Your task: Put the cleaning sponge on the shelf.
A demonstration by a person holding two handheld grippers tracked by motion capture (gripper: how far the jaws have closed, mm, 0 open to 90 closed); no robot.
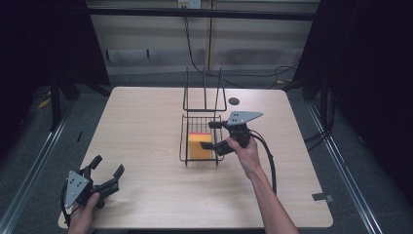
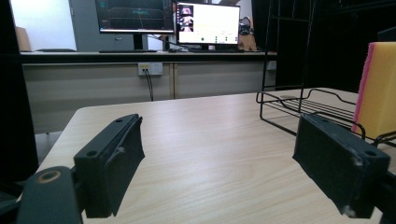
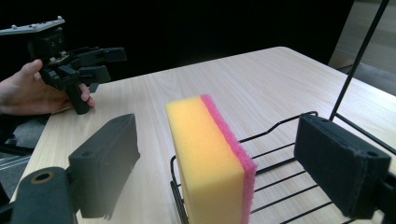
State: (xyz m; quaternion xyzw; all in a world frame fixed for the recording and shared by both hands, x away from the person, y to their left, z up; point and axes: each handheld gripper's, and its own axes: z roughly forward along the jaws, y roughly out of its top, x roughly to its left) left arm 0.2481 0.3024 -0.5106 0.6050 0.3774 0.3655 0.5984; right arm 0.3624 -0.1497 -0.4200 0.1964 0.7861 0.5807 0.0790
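Note:
A yellow sponge with a pink scouring layer (image 1: pixel 200 146) stands on edge in the near end of a black wire basket (image 1: pixel 184 141) at the table's middle. My right gripper (image 1: pixel 208 135) reaches in from the basket's right side, open. In the right gripper view its jaws flank the sponge (image 3: pixel 205 154) with a gap on each side, touching nothing. My left gripper (image 1: pixel 108 165) rests open and empty near the table's front left corner. From the left gripper view (image 2: pixel 219 135), the sponge (image 2: pixel 378 88) and basket (image 2: pixel 299 102) lie far right.
The basket's tall wire frame (image 1: pixel 204 92) rises at its far end. A small dark disc (image 1: pixel 234 101) lies on the wooden table (image 1: pixel 146 126) behind it. A tape scrap (image 1: pixel 322 197) sits at the front right corner. Monitors (image 2: pixel 168 18) stand beyond the table.

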